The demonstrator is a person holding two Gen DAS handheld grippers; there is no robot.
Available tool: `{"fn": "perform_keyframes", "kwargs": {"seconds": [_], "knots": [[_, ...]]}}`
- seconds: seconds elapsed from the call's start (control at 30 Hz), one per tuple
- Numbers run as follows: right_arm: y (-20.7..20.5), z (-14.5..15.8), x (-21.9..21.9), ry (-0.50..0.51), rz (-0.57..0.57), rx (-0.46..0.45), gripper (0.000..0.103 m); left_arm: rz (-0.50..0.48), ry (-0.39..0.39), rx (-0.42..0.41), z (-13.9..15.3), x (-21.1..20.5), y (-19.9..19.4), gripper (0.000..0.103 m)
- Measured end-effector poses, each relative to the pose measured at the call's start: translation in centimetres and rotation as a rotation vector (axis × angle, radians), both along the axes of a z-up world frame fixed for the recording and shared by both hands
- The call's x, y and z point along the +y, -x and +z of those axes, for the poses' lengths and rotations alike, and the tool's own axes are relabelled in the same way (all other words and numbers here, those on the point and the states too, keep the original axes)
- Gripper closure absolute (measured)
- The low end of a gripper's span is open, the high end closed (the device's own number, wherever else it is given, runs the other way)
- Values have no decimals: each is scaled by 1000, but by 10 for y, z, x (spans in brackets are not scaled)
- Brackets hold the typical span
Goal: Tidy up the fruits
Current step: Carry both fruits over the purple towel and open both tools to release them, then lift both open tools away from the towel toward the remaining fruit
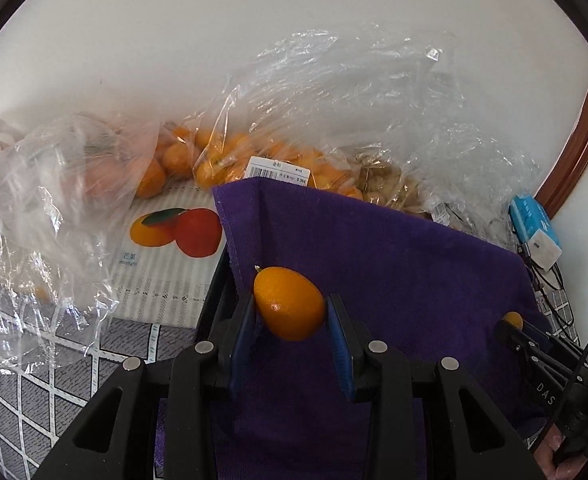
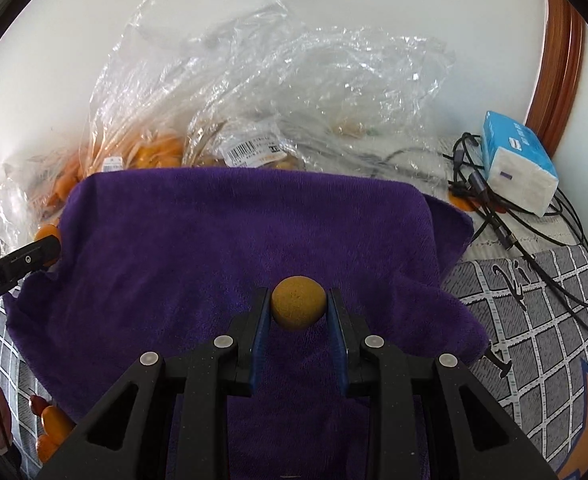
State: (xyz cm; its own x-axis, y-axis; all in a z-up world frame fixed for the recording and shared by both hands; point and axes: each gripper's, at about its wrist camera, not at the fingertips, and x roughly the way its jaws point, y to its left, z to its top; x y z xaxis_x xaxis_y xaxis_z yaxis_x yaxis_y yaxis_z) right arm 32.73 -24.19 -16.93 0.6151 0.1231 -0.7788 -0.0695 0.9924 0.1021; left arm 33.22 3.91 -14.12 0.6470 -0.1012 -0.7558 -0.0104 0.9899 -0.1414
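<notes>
Left wrist view is showing the left tongs [image 1: 289,308] clenching a smooth oval orange kumquat [image 1: 289,303] above a folded purple plush towel [image 1: 394,264], while the right wrist view is showing the right tongs [image 2: 298,307] gripping a small round matte tan-brown fruit [image 2: 298,303] over the same towel. Both fruits are being carried, so the step in hand seems to be setting each one down in its sorted spot; the next move is probably calling for lowering gently onto the towel before easing the pads apart, since either fruit could roll. Crinkled clear plastic bags of orange fruit [image 1: 221,152] are blurring their contents, the tan fruit's kind is staying hard to tell, and whatever is lying under the towel is hidden, as is most of the patterned bench [image 2: 534,312].
</notes>
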Motion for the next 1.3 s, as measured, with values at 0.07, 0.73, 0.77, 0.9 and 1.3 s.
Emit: {"fn": "perform_keyframes", "kwargs": {"seconds": [0.07,0.73,0.77,0.9,1.3], "knots": [[-2,-5,0,-3,-3,18,75,-13,-6,8,-2,-4,-1,69],[19,14,-4,-13,-46,7,44,-65,-72,-5,9,-24,3,53],[25,17,-4,-7,-54,1,44,-68,-71,-16,13,-26,6,52],[46,34,-6,42,-71,-4,44,-75,-36,-55,36,-29,22,52],[128,84,-22,87,-118,-81,44,-110,15,-137,76,-18,112,52]]}}
